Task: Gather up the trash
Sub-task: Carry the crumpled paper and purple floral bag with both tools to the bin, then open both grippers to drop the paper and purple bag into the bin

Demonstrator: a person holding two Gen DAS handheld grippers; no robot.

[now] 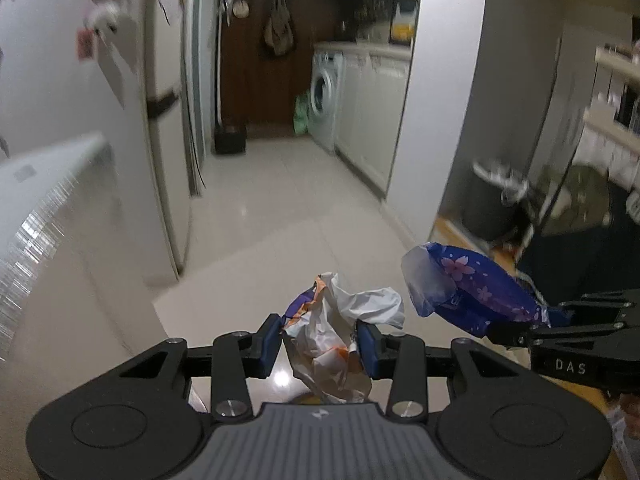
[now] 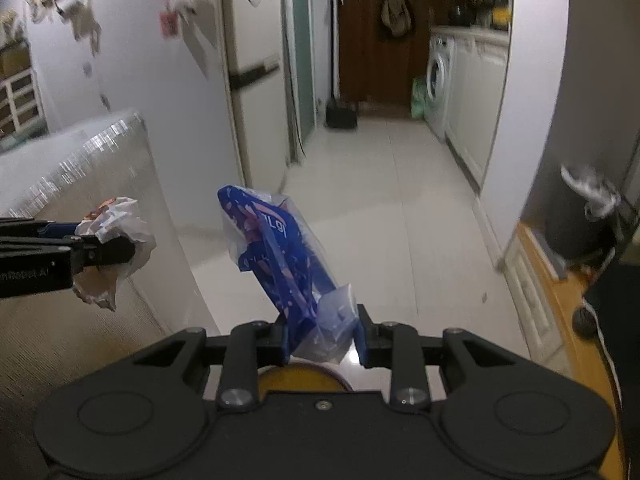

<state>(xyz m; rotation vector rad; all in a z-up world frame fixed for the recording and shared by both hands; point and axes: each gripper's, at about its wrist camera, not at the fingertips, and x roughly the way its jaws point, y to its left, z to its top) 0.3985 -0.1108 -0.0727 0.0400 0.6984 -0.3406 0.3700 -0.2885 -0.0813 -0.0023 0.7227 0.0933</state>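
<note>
Both hand-held grippers carry trash above the pale tiled floor (image 1: 280,200).
The left hand-held gripper (image 1: 320,344) pinches a crumpled white-and-orange paper wrapper (image 1: 336,336); to its right, the right hand-held gripper (image 2: 322,336) clamps a blue flower-printed plastic wrapper (image 2: 280,256), with a dark round bin (image 2: 576,220) far right.

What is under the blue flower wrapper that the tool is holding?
Under the blue flower wrapper, held by the right tool, you can see shiny white floor and a bit of something yellow. The tool's black body hides the rest.
</note>
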